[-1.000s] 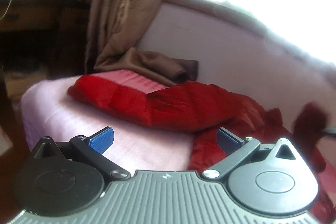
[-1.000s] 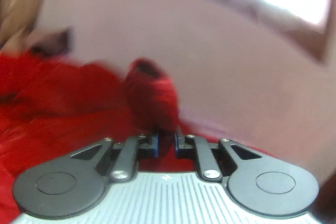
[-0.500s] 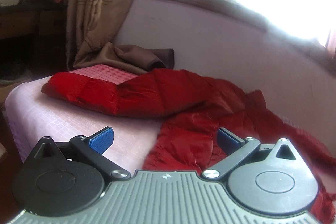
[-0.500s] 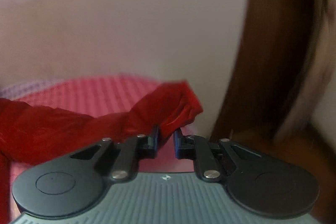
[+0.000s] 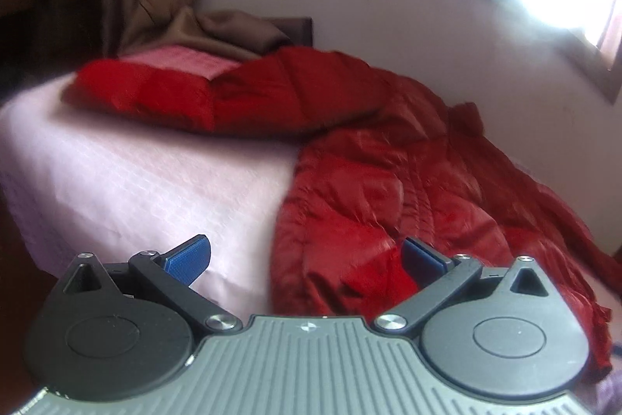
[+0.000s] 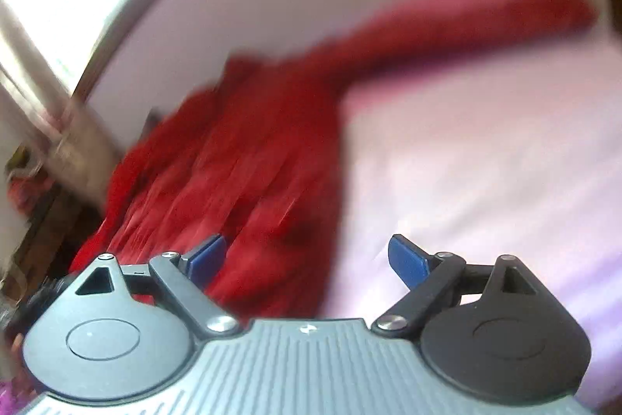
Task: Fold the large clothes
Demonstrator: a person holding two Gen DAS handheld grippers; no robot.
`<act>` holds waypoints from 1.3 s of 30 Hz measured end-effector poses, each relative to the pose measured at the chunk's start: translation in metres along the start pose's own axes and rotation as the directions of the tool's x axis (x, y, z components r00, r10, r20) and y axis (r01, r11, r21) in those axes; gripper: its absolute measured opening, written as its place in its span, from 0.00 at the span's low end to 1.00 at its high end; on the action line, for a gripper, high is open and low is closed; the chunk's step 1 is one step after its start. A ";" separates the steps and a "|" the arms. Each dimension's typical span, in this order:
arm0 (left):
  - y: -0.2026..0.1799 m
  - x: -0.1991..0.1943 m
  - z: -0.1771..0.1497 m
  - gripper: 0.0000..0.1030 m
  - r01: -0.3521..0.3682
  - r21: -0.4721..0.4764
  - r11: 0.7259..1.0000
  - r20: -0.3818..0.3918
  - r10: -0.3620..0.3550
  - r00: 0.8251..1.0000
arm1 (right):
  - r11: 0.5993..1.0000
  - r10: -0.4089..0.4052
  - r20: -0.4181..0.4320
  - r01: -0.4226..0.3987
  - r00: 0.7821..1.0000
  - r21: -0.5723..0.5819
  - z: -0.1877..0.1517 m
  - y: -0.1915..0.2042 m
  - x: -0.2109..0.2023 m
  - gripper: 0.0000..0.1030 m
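Pink bed by the window carries a red jacket, one sleeve stretched along its far edge; puffy, soft and slippery, best pinched at hem or cuff; left gripper gapes empty, right gripper is opening, nothing between

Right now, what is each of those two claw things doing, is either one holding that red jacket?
Left gripper: open, holding nothing; the red jacket lies beyond it.
Right gripper: jaws opening, nothing between them; jacket not held.
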State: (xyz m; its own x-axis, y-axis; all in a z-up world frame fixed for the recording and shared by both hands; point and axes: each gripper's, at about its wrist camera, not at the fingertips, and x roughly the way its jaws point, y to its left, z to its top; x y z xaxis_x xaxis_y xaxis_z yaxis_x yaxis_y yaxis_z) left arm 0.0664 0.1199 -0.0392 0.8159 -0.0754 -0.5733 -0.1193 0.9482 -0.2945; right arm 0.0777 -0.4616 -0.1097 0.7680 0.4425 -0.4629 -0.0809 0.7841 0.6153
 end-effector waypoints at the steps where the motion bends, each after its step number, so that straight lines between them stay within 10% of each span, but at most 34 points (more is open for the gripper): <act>1: 0.000 0.002 -0.001 1.00 0.014 -0.001 1.000 -0.007 -0.014 1.000 | 1.000 0.023 -0.024 -0.023 0.999 0.013 -0.008 0.008 0.005 0.89; 5: -0.006 0.012 -0.006 0.91 0.026 0.033 0.999 -0.046 -0.024 0.999 | 0.999 0.035 -0.077 -0.038 0.996 -0.039 -0.025 0.033 0.036 0.88; 8: -0.011 0.022 -0.010 0.48 0.060 0.096 0.994 -0.107 -0.049 0.993 | 0.995 0.014 -0.083 -0.022 0.996 -0.094 -0.030 0.044 0.046 0.39; 11: -0.012 0.018 -0.010 0.26 0.077 0.119 0.990 -0.100 -0.066 0.993 | 0.996 0.027 -0.068 -0.033 0.997 -0.084 -0.032 0.043 0.036 0.25; 19: -0.014 0.003 -0.008 0.18 0.035 0.181 0.983 -0.109 -0.016 0.994 | 0.990 0.068 -0.083 -0.077 0.994 -0.117 -0.050 0.061 0.010 0.18; 27: -0.010 -0.005 -0.012 0.23 0.023 0.198 0.980 -0.084 -0.007 0.996 | 0.995 0.097 -0.122 -0.100 0.988 -0.018 -0.066 0.053 0.014 0.25; 30: -0.018 -0.017 -0.005 0.45 -0.028 0.225 0.974 -0.004 0.030 1.000 | 0.986 0.159 -0.066 -0.155 0.985 0.061 -0.051 0.045 0.003 0.36; 32: -0.027 -0.033 -0.001 0.79 -0.045 0.246 0.968 0.077 0.027 0.997 | 0.980 0.170 0.015 -0.171 0.985 0.101 -0.034 0.034 -0.013 0.47; 39: -0.074 -0.057 0.011 1.00 -0.008 0.273 0.962 0.252 -0.063 0.966 | 0.924 0.015 0.330 -0.139 0.944 0.356 0.045 -0.073 -0.058 0.56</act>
State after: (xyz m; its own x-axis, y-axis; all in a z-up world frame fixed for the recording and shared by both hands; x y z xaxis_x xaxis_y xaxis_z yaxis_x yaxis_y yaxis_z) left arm 0.0352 0.0571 0.0232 0.9381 -0.0547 -0.3421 0.0328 0.9970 -0.0696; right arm 0.0681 -0.5645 -0.0993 0.9333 0.2860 -0.2171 0.0445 0.5077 0.8604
